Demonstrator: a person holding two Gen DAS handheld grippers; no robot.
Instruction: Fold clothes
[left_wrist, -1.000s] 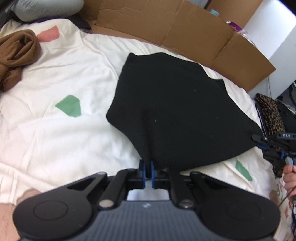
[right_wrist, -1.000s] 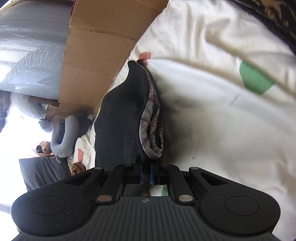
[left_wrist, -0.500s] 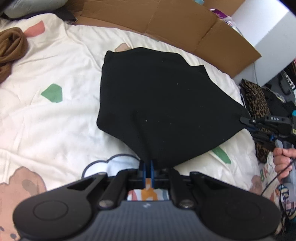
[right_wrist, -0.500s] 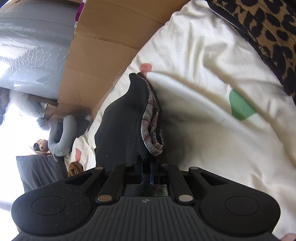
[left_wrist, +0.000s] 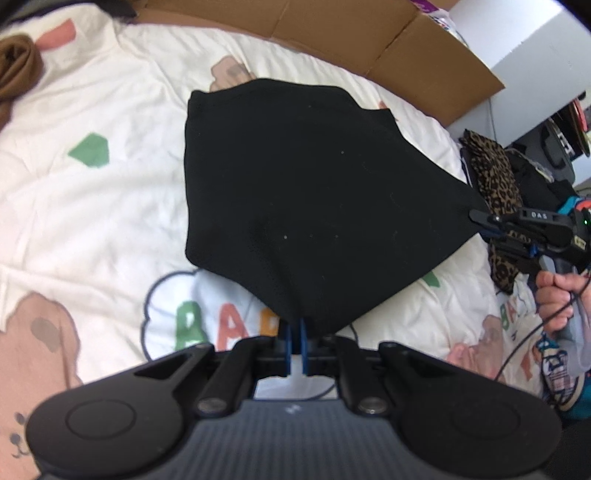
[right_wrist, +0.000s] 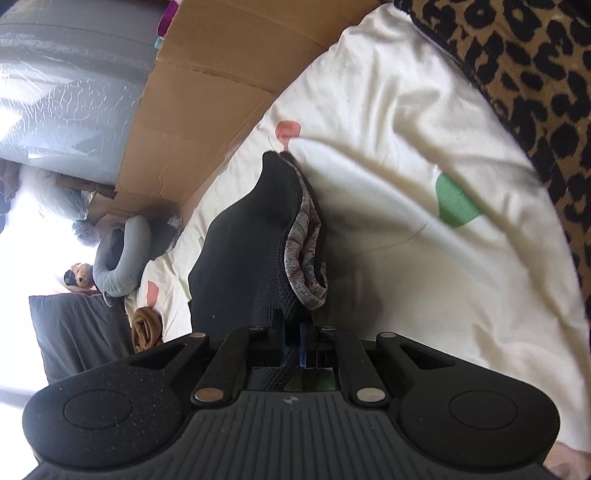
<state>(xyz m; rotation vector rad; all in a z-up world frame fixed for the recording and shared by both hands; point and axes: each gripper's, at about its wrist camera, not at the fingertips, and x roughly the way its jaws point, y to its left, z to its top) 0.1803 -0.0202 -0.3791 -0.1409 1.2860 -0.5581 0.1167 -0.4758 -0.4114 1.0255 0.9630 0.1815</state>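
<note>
The bed (left_wrist: 92, 221), under a cream cartoon-print cover, carried everything, with cardboard (left_wrist: 369, 40) standing along its far edge. One black garment (left_wrist: 306, 195) hung spread above the cover, its far edge resting on it, stretched between two grippers. A leopard-print cloth (left_wrist: 495, 177) lay at the bed's right side and a brown bundle (left_wrist: 16, 70) at far left. The left gripper (left_wrist: 294, 345) had its jaws clamped on the near corner; the right gripper (right_wrist: 291, 341) pinched another corner, a hand (left_wrist: 554, 299) holding it.
</note>
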